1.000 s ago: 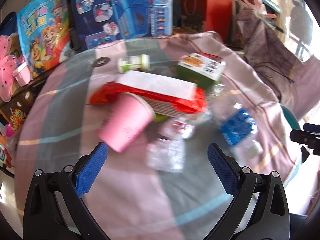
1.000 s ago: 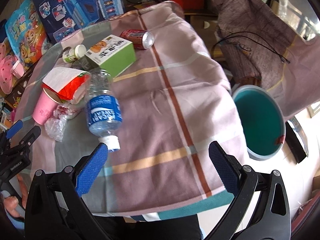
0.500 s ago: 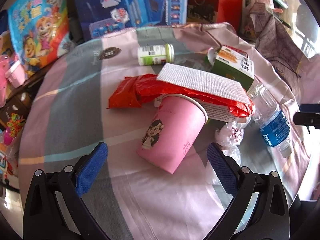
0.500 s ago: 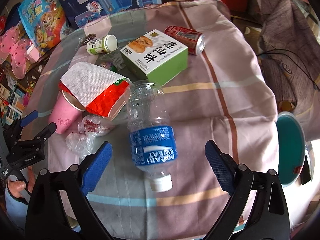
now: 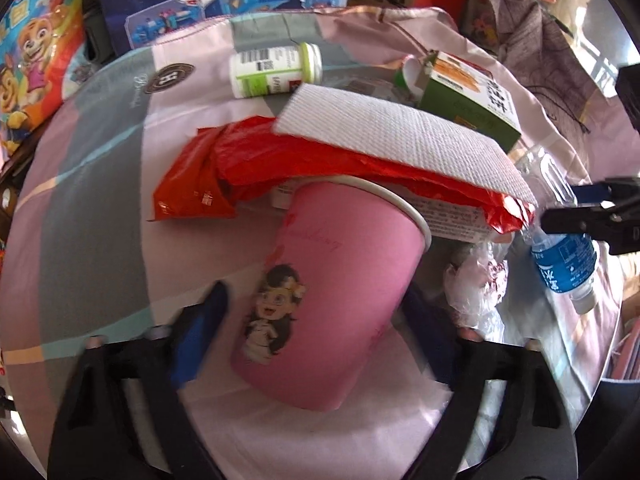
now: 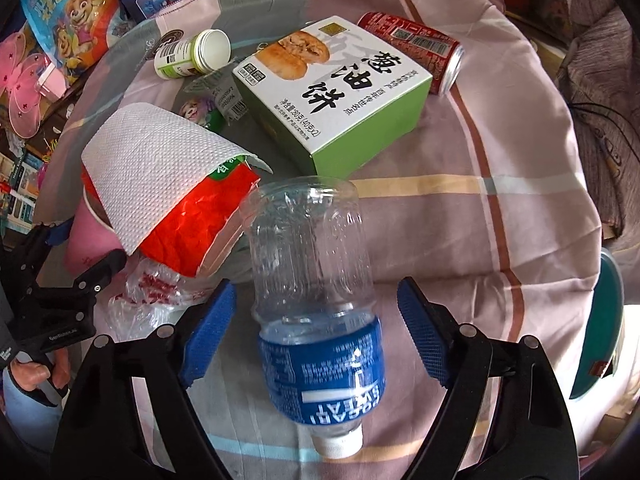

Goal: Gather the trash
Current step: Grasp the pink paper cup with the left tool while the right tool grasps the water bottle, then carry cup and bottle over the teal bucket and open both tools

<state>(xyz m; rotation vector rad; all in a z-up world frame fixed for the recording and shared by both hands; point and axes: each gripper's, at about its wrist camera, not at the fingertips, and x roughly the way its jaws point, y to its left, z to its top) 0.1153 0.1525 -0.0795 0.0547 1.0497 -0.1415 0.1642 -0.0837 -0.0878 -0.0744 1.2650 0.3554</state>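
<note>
**A:** Where are the tongs right now?

**B:** The left tongs (image 5: 316,320) straddle the pink paper cup (image 5: 332,300), which lies on its side with its rim tucked under the red wrapper (image 5: 248,168). The jaws have just been closing; the right pad sits at the cup's wall, the left pad shows a sliver of cloth between it and the cup, so no pinch yet. The right tongs (image 6: 316,328) are spread around the clear bottle (image 6: 312,280) with the blue label, gaps on both sides, jaws also just narrowing.

**A:** How much room around them?

**B:** Tight on the left: a crumpled plastic bag (image 5: 476,292) lies just beside the cup. Right of the bottle, the checked cloth (image 6: 480,208) on the desk is bare out to the edge, with a teal bin (image 6: 604,336) beyond it.

**A:** Count the trash.

**B:** One cup, one bottle, one red wrapper with one paper towel (image 6: 160,160) on top, one green box (image 6: 336,92), one white pill jar (image 6: 192,56), one plastic bag, one red can (image 6: 416,48).

**A:** Do both views show everything?

**B:** No. The can and bin appear only in the right wrist view, which also shows a hand (image 6: 36,368) holding the left tongs. The cup's cartoon figure shows only in the left view.
</note>
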